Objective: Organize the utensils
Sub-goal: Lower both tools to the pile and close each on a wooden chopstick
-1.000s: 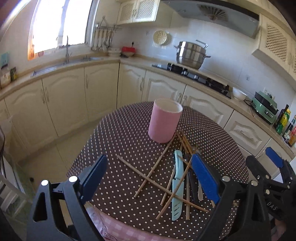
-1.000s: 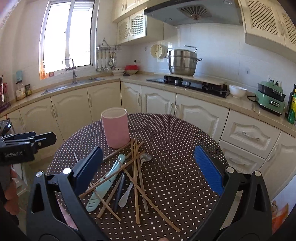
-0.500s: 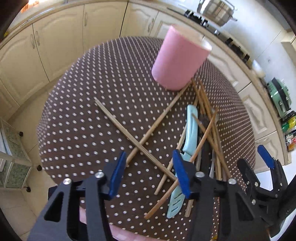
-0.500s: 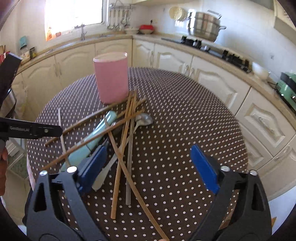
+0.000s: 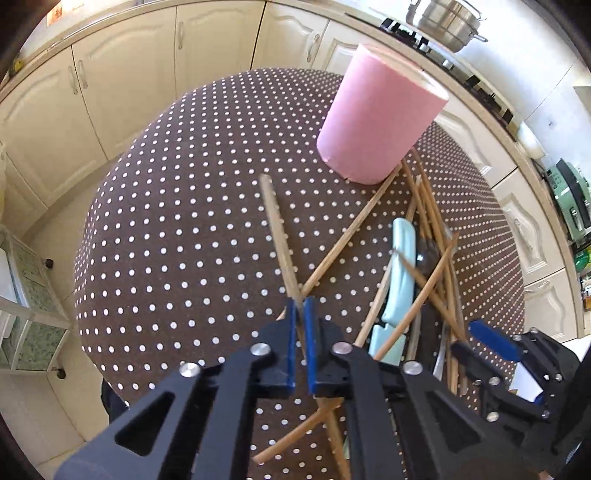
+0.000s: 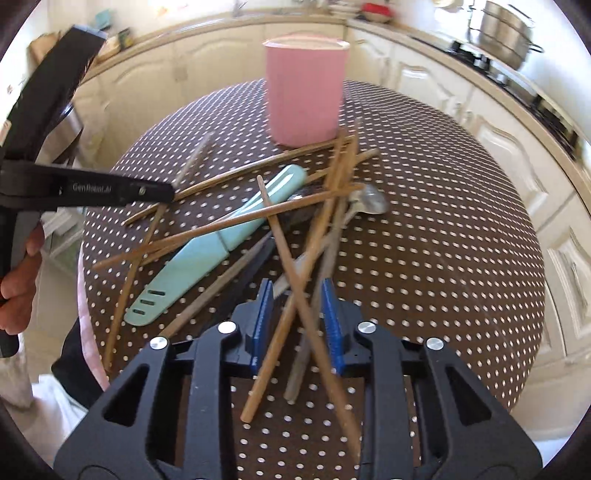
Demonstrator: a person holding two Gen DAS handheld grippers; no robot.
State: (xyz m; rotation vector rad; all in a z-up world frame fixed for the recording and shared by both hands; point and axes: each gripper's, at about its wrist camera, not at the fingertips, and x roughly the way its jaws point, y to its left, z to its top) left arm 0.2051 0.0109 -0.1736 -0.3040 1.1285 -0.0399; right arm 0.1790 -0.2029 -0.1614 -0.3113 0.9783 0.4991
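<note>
A pink holder cup (image 5: 376, 122) stands upright on the brown dotted table (image 5: 177, 229). Several wooden chopsticks, a light blue knife (image 6: 218, 236) and a metal spoon (image 6: 369, 201) lie piled in front of it. My left gripper (image 5: 300, 306) is shut on one chopstick (image 5: 277, 229), whose far end points up toward the cup. My right gripper (image 6: 297, 291) has its jaws partly closed around several crossed chopsticks (image 6: 314, 236) over the pile; it shows in the left wrist view (image 5: 491, 343). The left gripper shows in the right wrist view (image 6: 110, 190).
Cream kitchen cabinets (image 5: 122, 81) curve behind the table. A steel pot (image 6: 506, 29) sits on the hob at the back right. A glass-sided rack (image 5: 26, 310) stands on the floor left of the table.
Both grippers have dropped to the pile and narrowed. The left one has shut on a chopstick and raised it. The right one has closed in around several chopsticks.
</note>
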